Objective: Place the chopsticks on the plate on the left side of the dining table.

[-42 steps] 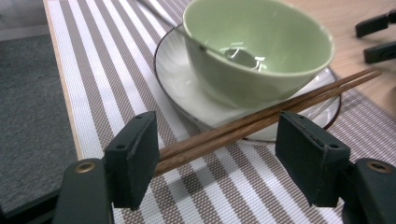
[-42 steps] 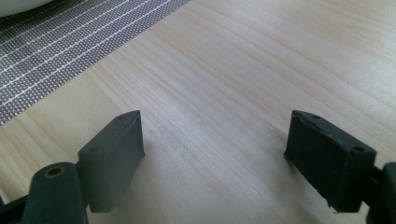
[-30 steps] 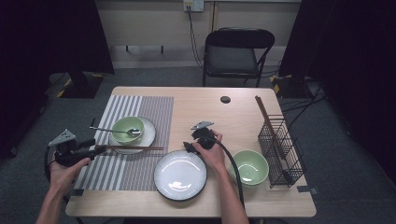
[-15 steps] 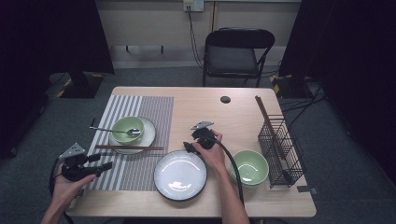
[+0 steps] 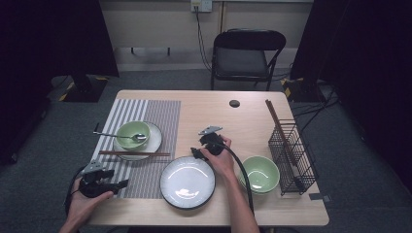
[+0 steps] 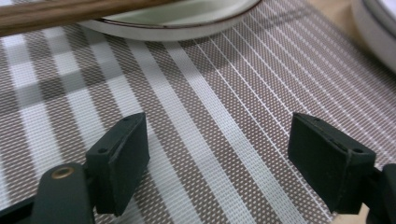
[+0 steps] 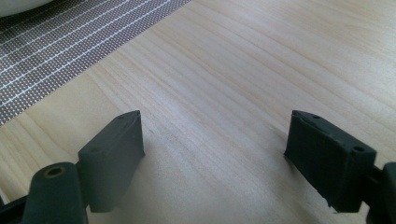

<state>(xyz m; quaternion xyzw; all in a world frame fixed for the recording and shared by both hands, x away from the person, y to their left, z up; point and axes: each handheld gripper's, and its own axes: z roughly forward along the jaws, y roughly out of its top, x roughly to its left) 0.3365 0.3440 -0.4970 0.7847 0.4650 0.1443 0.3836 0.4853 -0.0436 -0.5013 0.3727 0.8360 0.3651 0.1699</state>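
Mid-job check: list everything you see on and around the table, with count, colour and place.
placemat: one, grey and white striped, table's left half
small bowl: one, green, on a saucer on the placemat
saucer: one, white, under the small bowl
spoon: one, metal, resting in the small bowl
chopsticks: one pair, brown, across the saucer's near edge
plate: one, white with dark rim, near middle of the table
bowl: one, green, right of the plate
rack: one, black wire, table's right edge
chair: one, black, behind the table
left gripper: black, open, over the placemat's near corner
right gripper: black, open, above the plate's far rim
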